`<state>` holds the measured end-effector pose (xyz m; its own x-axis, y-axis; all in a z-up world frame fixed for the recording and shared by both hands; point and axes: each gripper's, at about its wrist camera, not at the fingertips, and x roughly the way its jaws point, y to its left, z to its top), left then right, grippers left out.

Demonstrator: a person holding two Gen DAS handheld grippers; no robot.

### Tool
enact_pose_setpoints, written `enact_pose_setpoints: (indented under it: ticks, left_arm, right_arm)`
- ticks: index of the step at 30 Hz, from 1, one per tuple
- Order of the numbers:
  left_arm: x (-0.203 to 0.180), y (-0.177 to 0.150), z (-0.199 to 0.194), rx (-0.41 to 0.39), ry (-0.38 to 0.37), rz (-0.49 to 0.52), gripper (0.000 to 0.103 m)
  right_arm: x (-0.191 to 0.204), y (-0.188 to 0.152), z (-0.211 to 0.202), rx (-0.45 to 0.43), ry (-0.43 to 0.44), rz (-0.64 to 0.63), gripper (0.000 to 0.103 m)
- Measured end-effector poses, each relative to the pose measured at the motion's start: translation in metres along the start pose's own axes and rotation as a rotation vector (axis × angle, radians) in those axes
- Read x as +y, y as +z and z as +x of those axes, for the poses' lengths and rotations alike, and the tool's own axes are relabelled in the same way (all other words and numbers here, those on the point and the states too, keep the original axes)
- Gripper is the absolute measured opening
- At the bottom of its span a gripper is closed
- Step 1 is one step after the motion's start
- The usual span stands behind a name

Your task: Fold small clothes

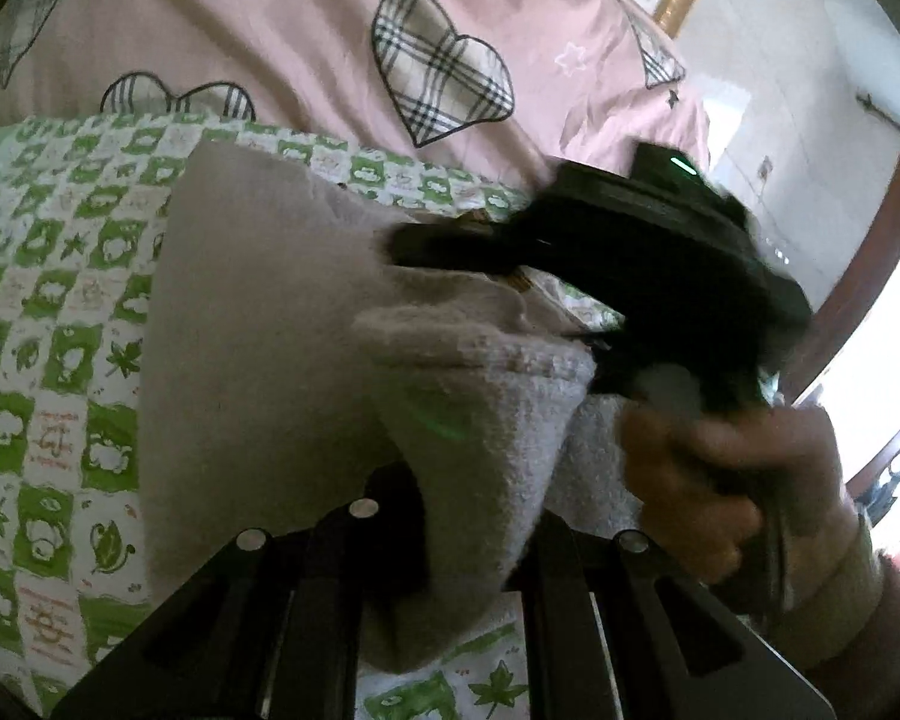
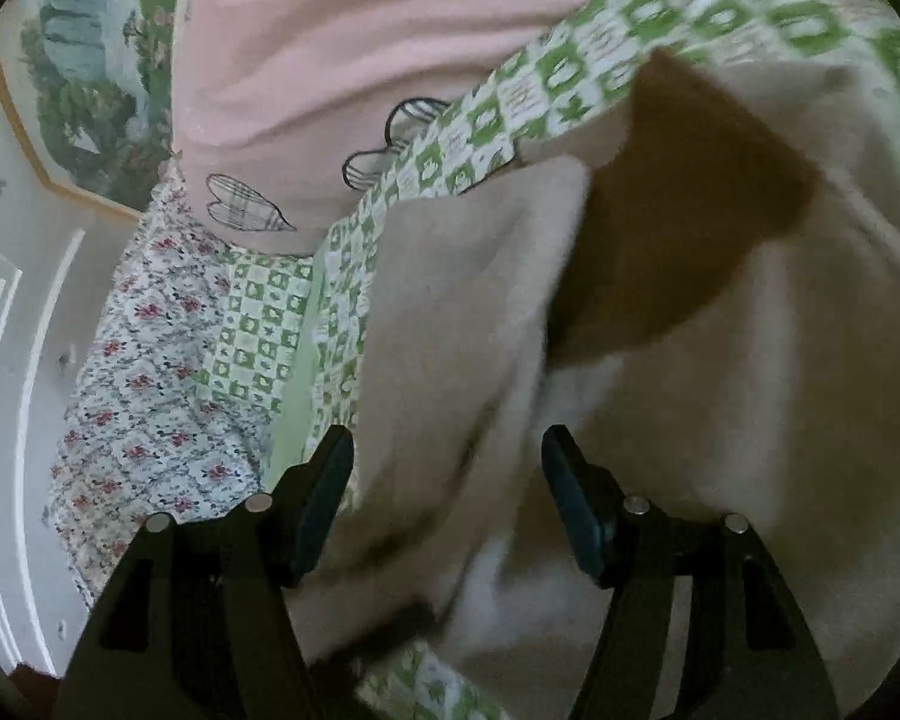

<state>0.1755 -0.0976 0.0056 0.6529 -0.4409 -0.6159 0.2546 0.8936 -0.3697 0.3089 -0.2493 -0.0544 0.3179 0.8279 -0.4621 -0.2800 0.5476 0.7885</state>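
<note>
The garment, a small beige fleecy piece (image 1: 258, 360), lay on the bed's green-and-white checked sheet (image 1: 48, 312), with a pink quilt printed with plaid hearts (image 1: 306, 42) bunched behind it. It looked to me like a job partway through, not nearly finished: one part of the cloth was lifted and doubled over on itself, while the rest was spread loosely, rumpled and not yet squared into any neat packet.

The left gripper (image 1: 450, 540) had its fingers nipped tight on a fold of the fleece, so that a thick doubled edge rose out of them and hung toward the camera. Just beyond, the right gripper (image 1: 618, 252) was blurred above the cloth, with the person's hand (image 1: 708, 480) wrapped round its handle and a pale sleeve cuff (image 1: 840, 516) showing at the wrist.

From the right wrist view, the right gripper (image 2: 447, 498) stood with its fingers (image 2: 330, 504) well apart and nothing pinched; the beige cloth (image 2: 720, 390) lay between and beneath them, untouched by the pads as far as I could tell. A darker brown hollow (image 2: 678, 240) gaped in the cloth, perhaps an opening or the inside of a fold; I could not tell which.

My guess was that the right side needed a fresh hold before the lifted part could be carried over and laid flat. Smoothing and at least one more fold seemed left to do. A floral cloth (image 2: 150, 390) lay at the bed's far edge, not part of the work.
</note>
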Motion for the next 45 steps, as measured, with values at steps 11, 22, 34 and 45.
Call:
enact_pose_setpoints:
  ticks: [11,22,34,45]
  left_arm:
    - [-0.076,0.026,0.008,-0.035,-0.085,0.125,0.010]
    - [-0.094,-0.005,0.069,0.185,-0.134,0.116,0.031]
    - [-0.014,0.004,-0.023,0.130,-0.095,-0.031,0.077]
    - [0.046,0.042,0.056,0.268,-0.138,-0.236,0.084]
  right_arm:
    - [0.029,0.026,-0.076,-0.169,-0.136,-0.212,0.020]
    - [-0.052,0.012,-0.088,-0.119,-0.331,-0.171,0.021]
    - [-0.053,-0.010,-0.120,-0.185,-0.375,-0.153,0.069]
    - [-0.073,-0.012,-0.113,-0.128,-0.234,-0.060,0.071]
